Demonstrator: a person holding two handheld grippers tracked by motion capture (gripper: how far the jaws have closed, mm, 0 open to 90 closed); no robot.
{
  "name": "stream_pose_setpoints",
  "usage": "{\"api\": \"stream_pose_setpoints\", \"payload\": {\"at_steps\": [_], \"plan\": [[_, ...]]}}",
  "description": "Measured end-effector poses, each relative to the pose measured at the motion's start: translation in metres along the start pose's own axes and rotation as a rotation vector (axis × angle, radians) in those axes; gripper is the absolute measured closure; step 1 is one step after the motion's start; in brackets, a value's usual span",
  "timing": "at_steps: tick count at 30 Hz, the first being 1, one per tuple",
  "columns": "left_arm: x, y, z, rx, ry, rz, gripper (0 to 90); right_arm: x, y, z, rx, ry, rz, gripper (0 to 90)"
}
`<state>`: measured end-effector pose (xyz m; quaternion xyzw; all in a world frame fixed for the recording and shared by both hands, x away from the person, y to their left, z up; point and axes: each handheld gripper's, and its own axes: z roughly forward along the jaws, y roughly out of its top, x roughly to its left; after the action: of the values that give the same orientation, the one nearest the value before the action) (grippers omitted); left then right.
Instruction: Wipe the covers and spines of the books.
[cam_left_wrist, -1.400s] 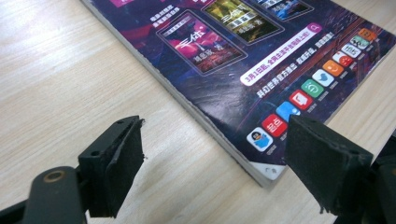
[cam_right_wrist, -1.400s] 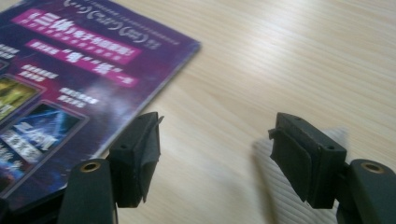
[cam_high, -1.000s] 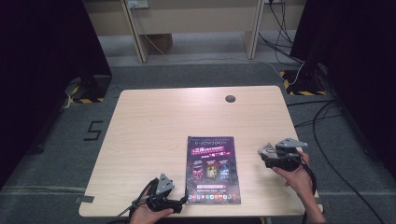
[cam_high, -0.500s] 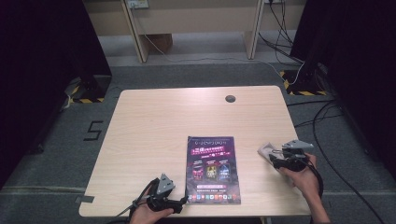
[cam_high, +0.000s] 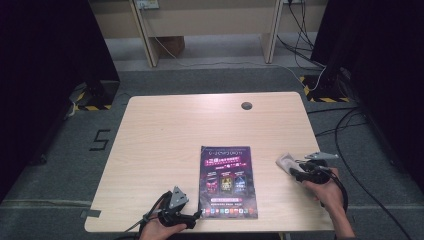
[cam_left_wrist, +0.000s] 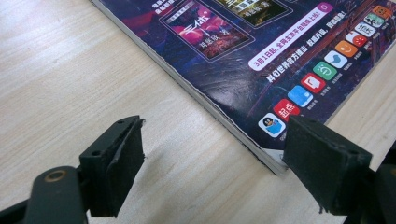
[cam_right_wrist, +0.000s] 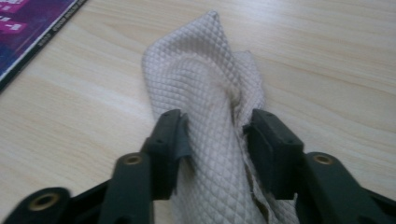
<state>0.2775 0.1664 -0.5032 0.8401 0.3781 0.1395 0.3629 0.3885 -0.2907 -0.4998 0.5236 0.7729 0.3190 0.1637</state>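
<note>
right gripper (cam_right_wrist: 215, 135): we have just been closing on bunched cloth (cam_right_wrist: 205, 84) | left gripper (cam_left_wrist: 215, 163): apart by magazine (cam_left_wrist: 243, 51) corner | risk: cloth slips at 3 o'clock

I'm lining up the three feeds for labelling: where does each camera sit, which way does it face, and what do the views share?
High view: above the person's side, looking forward and down on the table; hands and both tongs show.
Left gripper view: on the left tongs, facing the magazine corner; open jaws.
Right gripper view: on the right tongs, jaws just closing around the cloth.
Shared: magazine and tabletop appear in all three.
</note>
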Motion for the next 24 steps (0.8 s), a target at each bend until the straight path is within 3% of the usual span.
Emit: {"api": "stream_pose_setpoints", "payload": {"at_steps": [4,7,12,17,24], "plan": [[-0.001,0.0,0.001,-0.001,0.004,0.0,19.6,0.0,0.0,-0.001,-0.006,0.027,0.013,69.7],[-0.001,0.001,0.001,-0.011,0.007,-0.004,19.9,0.001,0.002,-0.004,-0.019,0.022,-0.009,73.8],[-0.001,0.006,0.005,-0.054,-0.005,-0.058,17.1,0.005,0.007,-0.01,-0.057,0.024,-0.029,74.6],[-0.008,0.011,0.016,-0.044,-0.001,-0.043,17.9,0.012,0.018,-0.021,-0.118,0.035,-0.04,74.6],[-0.015,0.013,0.028,-0.016,-0.007,-0.018,18.5,0.044,0.039,-0.023,-0.166,0.087,-0.106,74.5]]}}
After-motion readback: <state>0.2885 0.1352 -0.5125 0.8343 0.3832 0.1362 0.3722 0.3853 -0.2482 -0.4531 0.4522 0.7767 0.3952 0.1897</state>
